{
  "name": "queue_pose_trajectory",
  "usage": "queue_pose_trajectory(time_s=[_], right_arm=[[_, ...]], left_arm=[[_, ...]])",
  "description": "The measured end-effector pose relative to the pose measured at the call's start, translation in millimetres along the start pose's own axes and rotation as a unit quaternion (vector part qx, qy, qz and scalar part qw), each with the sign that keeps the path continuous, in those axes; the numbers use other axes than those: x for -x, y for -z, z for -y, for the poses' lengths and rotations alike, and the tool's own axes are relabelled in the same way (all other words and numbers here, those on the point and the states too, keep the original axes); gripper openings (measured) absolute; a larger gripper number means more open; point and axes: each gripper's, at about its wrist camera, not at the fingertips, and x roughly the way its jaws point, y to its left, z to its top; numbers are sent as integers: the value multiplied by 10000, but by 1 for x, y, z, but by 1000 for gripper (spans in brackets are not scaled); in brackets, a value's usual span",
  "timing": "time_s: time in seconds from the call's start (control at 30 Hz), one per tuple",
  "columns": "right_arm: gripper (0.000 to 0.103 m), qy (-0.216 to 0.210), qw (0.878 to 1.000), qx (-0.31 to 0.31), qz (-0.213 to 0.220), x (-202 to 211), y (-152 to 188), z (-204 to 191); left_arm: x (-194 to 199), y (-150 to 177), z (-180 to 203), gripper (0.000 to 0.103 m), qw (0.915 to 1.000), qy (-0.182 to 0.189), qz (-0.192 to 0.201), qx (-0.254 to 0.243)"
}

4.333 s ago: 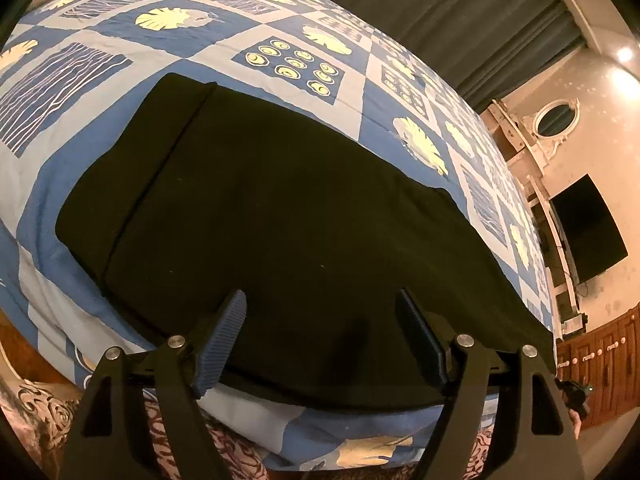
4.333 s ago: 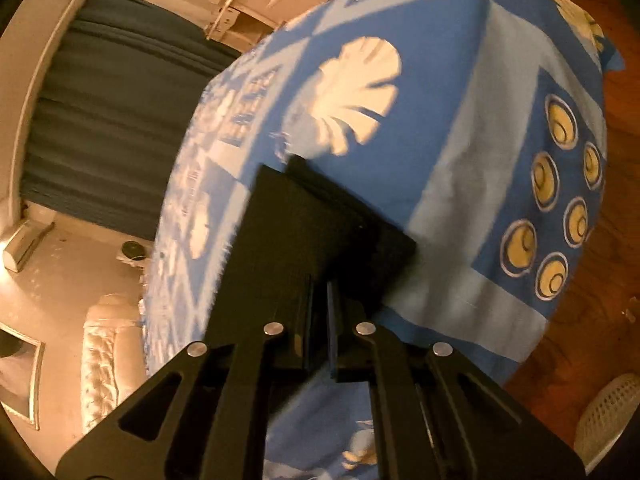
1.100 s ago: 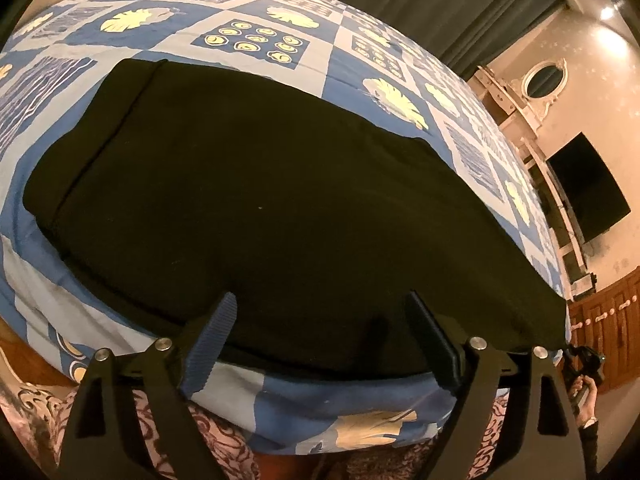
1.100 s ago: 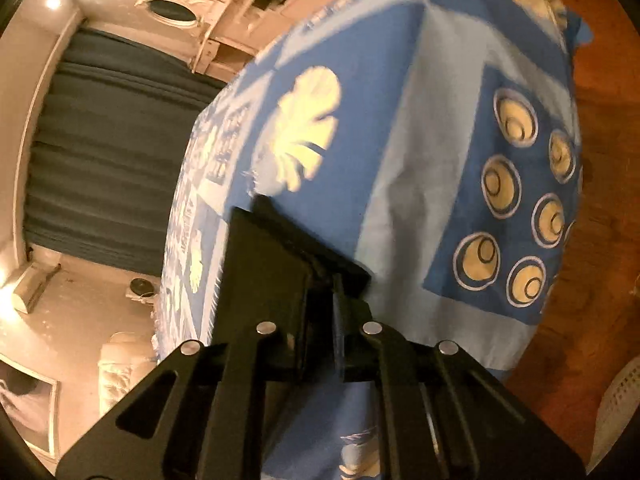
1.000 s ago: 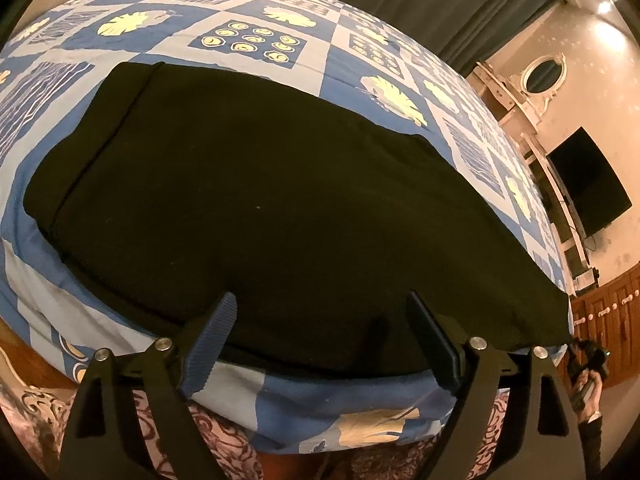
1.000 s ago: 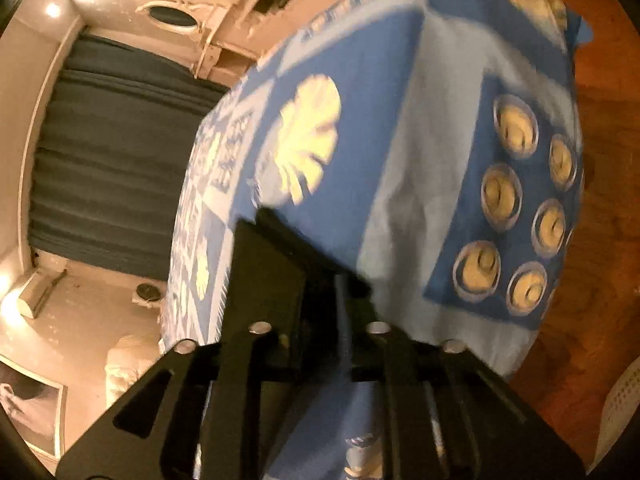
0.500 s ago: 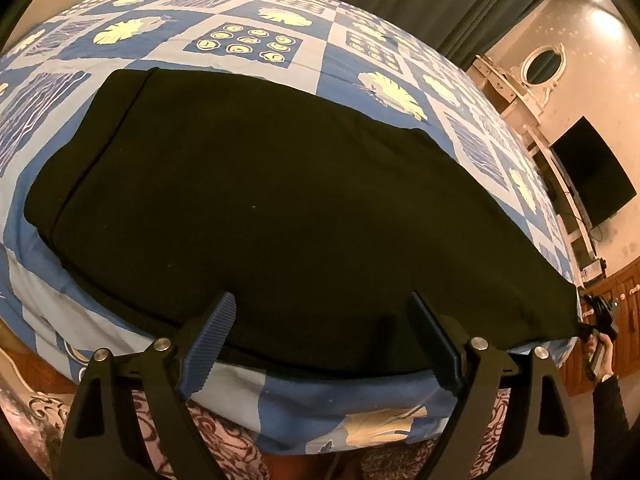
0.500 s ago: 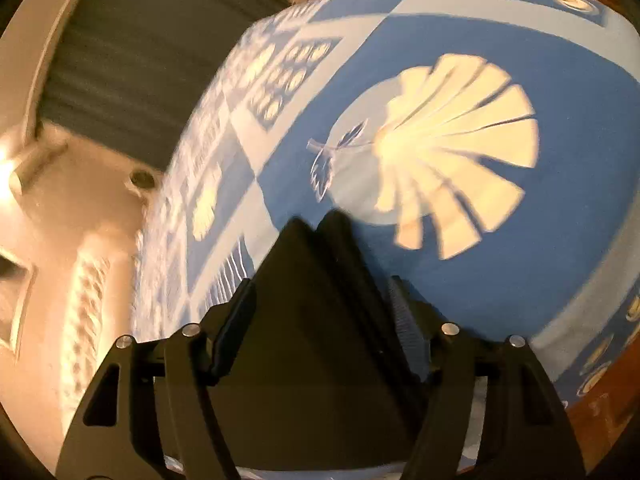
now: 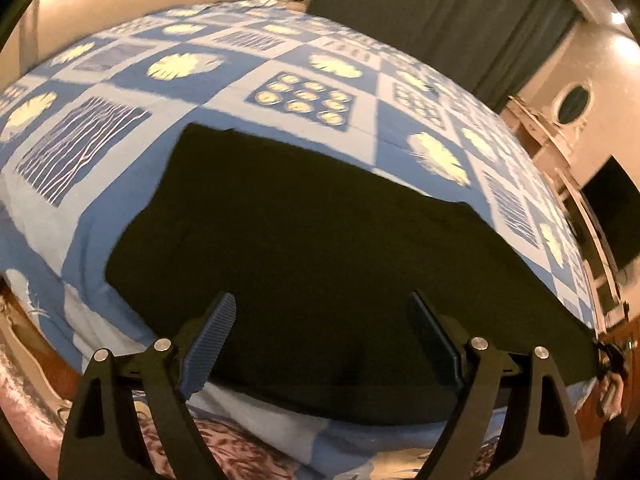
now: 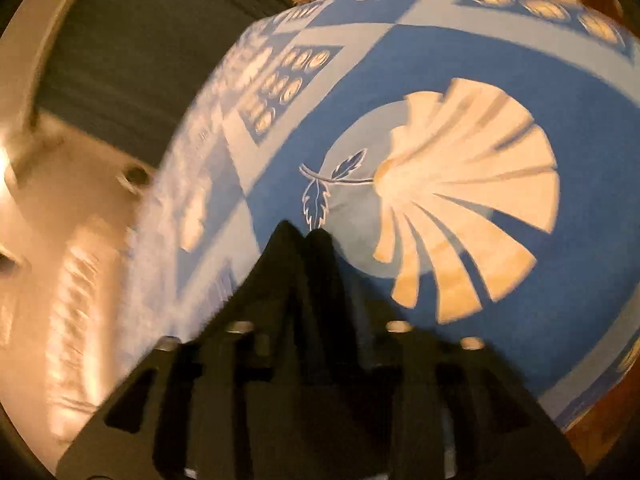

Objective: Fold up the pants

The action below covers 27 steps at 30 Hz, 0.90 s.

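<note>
Two claws are mine. Over the near edge of the black pants, my left claw hangs with its jaws spread wide and nothing between them. The pants lie flat on the blue patterned bedspread, stretched lengthwise from left to right. My right claw is blurred; its jaws are closing, with a dark peak of pant fabric rising between them, but I cannot tell if the pads press on it. Behind it, a cream shell print shows on the bedspread.

Black pants lie flat on the blue patterned bed.
</note>
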Motion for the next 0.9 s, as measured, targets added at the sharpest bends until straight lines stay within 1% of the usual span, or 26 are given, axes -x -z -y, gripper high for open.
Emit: queue_pose_trajectory(time_s=[0.03, 0.07, 0.1, 0.17, 0.23, 0.27, 0.3, 0.37, 0.4, 0.5, 0.53, 0.57, 0.6, 0.63, 0.67, 0.7, 0.77, 0.83, 0.9], right_arm=[[67, -69, 9999, -70, 129, 8, -1, 3], [69, -57, 9994, -124, 326, 20, -2, 8], [69, 76, 9988, -203, 431, 31, -2, 15], [69, 88, 9979, -429, 476, 44, -1, 30], [70, -114, 9971, -640, 386, 48, 5, 43], [70, -230, 9971, -671, 269, 46, 8, 46], [73, -281, 9974, -635, 187, 43, 11, 45], [80, -414, 9978, -508, -29, 32, 14, 37], [85, -458, 9979, -435, -120, 26, 17, 32], [86, -454, 9978, -152, -460, 9, 20, 8], [82, -351, 9980, -38, -531, 7, 21, 2], [77, -64, 9981, 186, -591, 3, 22, -8], [62, 249, 9968, 354, -670, 0, 23, -15], [40, 382, 9959, 394, -716, -2, 23, -18], [30, 451, 9950, 342, -820, -4, 23, -19], [24, 325, 9947, 185, -953, -5, 24, -18], [23, 516, 9942, 325, -886, -3, 27, -26], [21, 412, 9958, 305, -753, 5, 31, -37], [21, 344, 9970, 308, -626, 13, 34, -52]], left_arm=[[-1, -1, -5, 86, 10000, -40, -19, 80], [-1, -3, -11, 86, 9998, -75, -32, 157], [-1, -5, -17, 86, 9996, -96, -38, 248], [0, -7, -25, 86, 9994, -115, -8, 323], [3, -11, -30, 86, 9994, -132, 31, 316], [4, -13, -32, 86, 9994, -159, 56, 300], [5, -16, -33, 86, 9994, -180, 86, 282], [9, -22, -34, 86, 9993, -190, 182, 282], [11, -24, -34, 86, 9992, -162, 221, 274], [16, -31, -32, 86, 9992, -189, 332, 95], [17, -33, -32, 86, 9991, -238, 343, 12], [15, -35, -33, 86, 9989, -323, 314, -98], [13, -36, -35, 86, 9987, -401, 274, -147], [10, -36, -38, 86, 9985, -469, 231, -162], [7, -36, -41, 86, 9986, -485, 183, -137], [4, -35, -47, 86, 9988, -466, 100, -64], [-3, -31, -59, 86, 9989, -437, -82, 175], [-9, -27, -67, 86, 9981, -404, -270, 372], [-13, -27, -74, 86, 9968, -470, -380, 529]])
